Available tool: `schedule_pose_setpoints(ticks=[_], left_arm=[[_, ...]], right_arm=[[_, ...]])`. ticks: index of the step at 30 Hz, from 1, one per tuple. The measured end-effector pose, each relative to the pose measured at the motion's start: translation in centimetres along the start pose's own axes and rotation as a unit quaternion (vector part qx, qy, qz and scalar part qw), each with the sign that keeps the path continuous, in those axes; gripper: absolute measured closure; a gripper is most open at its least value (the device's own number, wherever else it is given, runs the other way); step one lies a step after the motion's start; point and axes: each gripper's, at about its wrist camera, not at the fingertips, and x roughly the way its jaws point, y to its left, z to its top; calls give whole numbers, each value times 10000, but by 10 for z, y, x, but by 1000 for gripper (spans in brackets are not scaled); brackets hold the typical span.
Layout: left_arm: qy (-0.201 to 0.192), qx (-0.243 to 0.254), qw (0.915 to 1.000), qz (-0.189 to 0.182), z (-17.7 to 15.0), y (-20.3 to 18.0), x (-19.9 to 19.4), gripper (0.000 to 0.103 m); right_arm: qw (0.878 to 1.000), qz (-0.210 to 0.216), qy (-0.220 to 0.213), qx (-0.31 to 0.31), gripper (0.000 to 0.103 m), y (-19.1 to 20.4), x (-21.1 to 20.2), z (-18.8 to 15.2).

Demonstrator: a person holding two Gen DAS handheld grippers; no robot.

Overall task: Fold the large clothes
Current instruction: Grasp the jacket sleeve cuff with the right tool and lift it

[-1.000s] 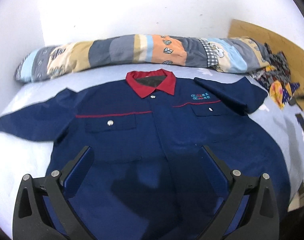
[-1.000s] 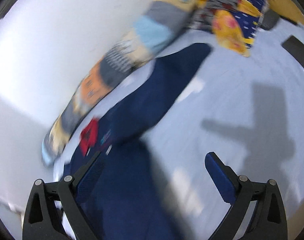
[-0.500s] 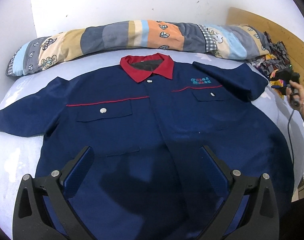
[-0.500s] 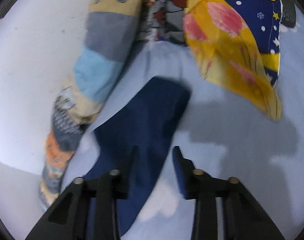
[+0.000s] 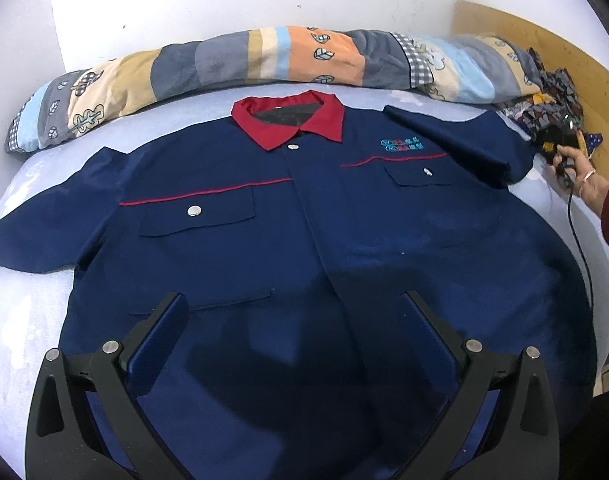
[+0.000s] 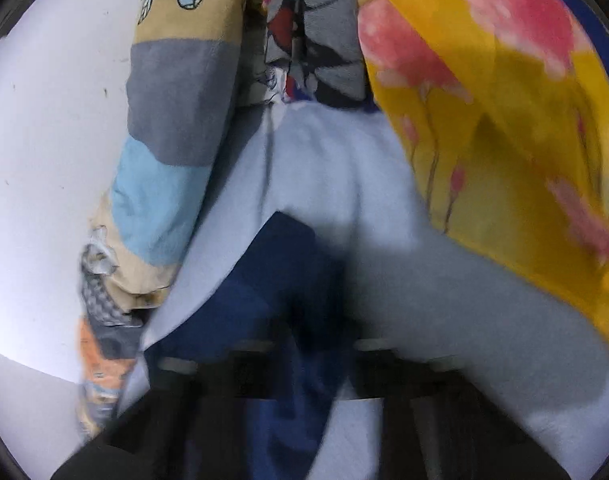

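Observation:
A large navy work shirt (image 5: pixel 304 240) with a red collar (image 5: pixel 288 120) lies flat, front up, on the pale blue bed. My left gripper (image 5: pixel 294 312) hovers open and empty above the shirt's lower front. The shirt's right sleeve (image 5: pixel 464 140) lies folded in over the chest. My right gripper (image 5: pixel 560 148), held in a hand, sits at that sleeve's cuff. In the blurred right wrist view the gripper (image 6: pixel 304 344) has its jaws closed on the navy sleeve end (image 6: pixel 272 280).
A long patchwork bolster (image 5: pixel 264 60) lies along the wall behind the shirt. A pile of patterned clothes (image 5: pixel 552 100), yellow and floral in the right wrist view (image 6: pixel 484 120), lies at the back right by a wooden headboard (image 5: pixel 544 40).
My right gripper moved up to the sleeve end and closed on it. The left gripper rose a little and stayed open over the shirt.

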Motion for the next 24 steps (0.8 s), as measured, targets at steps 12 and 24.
schedule_pose_setpoints(ticks=[12,24], left_arm=[[-224,-53,9997,-37,1,2,-19,0],[-404,-324,9987,35,3,26,-37,0]], right_arm=[[9797,-413,-1962,-41,99,29,-161,55],[9727,374,-1796,-1421,99,186,-227,6]])
